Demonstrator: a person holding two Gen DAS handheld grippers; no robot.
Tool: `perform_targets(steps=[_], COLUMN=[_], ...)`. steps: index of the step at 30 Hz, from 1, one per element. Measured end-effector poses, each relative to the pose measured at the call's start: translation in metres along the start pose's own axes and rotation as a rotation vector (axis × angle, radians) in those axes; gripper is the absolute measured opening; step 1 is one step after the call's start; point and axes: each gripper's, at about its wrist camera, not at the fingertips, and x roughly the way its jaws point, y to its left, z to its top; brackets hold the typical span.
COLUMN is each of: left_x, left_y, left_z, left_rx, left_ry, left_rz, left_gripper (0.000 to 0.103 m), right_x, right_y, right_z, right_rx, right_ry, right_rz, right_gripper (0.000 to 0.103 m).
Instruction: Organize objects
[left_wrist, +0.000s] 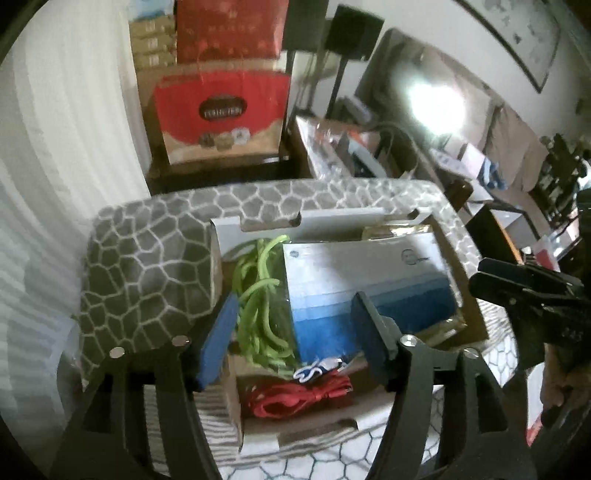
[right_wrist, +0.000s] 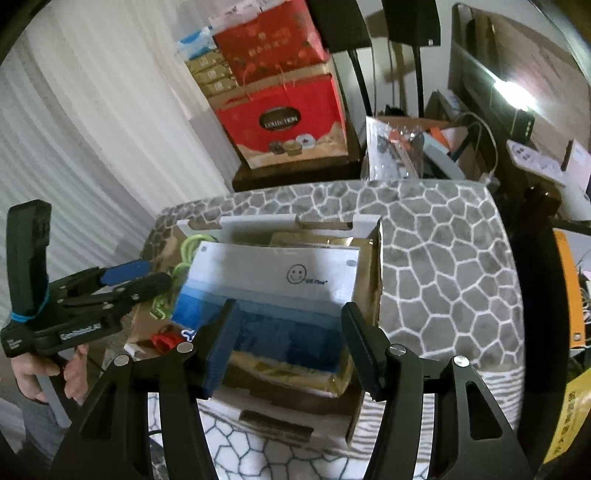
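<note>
An open cardboard box (left_wrist: 258, 435) (right_wrist: 369, 295) sits on a grey cushion with a white web pattern (left_wrist: 147, 269) (right_wrist: 443, 266). Inside lie a blue-and-white flat pack (left_wrist: 369, 288) (right_wrist: 277, 288), a green cord bundle (left_wrist: 258, 302) (right_wrist: 184, 251) and a red cord bundle (left_wrist: 306, 398) (right_wrist: 164, 339). My left gripper (left_wrist: 295, 332) is open and empty, hovering over the box's left half. My right gripper (right_wrist: 288, 339) is open and empty, hovering over the pack. Each gripper shows in the other's view, the left one (right_wrist: 140, 277) and the right one (left_wrist: 491, 273).
Red gift boxes (left_wrist: 221, 110) (right_wrist: 284, 114) are stacked on a dark stand behind the cushion. A white curtain (left_wrist: 55, 166) hangs at the left. A cluttered table with a clear bag (right_wrist: 395, 147) and a screen (left_wrist: 424, 92) stand at the back right.
</note>
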Motion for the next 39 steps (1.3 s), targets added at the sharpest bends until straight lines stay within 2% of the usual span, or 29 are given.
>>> perform_targets(steps=[5, 7, 15, 19, 22, 27, 30, 34, 39], left_x=[-0.028, -0.034, -0.040, -0.042, -0.040, -0.041, -0.045, -0.045, -0.044], left_y=[-0.010, -0.011, -0.011, -0.009, -0.007, 0.004, 0.007, 0.003, -0.006], left_z=[-0.019, -0.029, -0.053, -0.064, -0.071, -0.084, -0.091, -0.098, -0.102], left_rx=[0.015, 0.003, -0.025, -0.055, -0.075, -0.138, -0.163, -0.145, -0.133], left_ry=[-0.086, -0.102, -0.114, -0.136, -0.115, -0.106, -0.112, -0.107, -0.103], left_rz=[0.047, 0.049, 0.067, 0.094, 0.134, 0.156, 0.162, 0.204, 0.192], left_gripper=[0.085, 0.090, 0.093, 0.103, 0.103, 0.103, 0.103, 0.103, 0.103], right_x=[-0.018, -0.022, -0.033, -0.033, -0.034, -0.033, -0.032, -0.033, -0.034], right_y=[0.010, 0.015, 0.027, 0.033, 0.038, 0.040, 0.037, 0.036, 0.039], right_z=[-0.017, -0.026, -0.048, -0.060, -0.068, -0.080, -0.088, -0.097, -0.102], right_rx=[-0.038, -0.054, -0.066, -0.057, -0.059, -0.060, -0.041, -0.034, -0.034], right_ry=[-0.056, -0.076, -0.121, -0.143, -0.159, -0.159, -0.153, -0.153, -0.154], right_rz=[-0.061, -0.096, -0.129, -0.156, -0.185, -0.275, -0.256, -0.263, -0.264], right_gripper=[0.061, 0.069, 0.085, 0.093, 0.102, 0.102, 0.102, 0.102, 0.102])
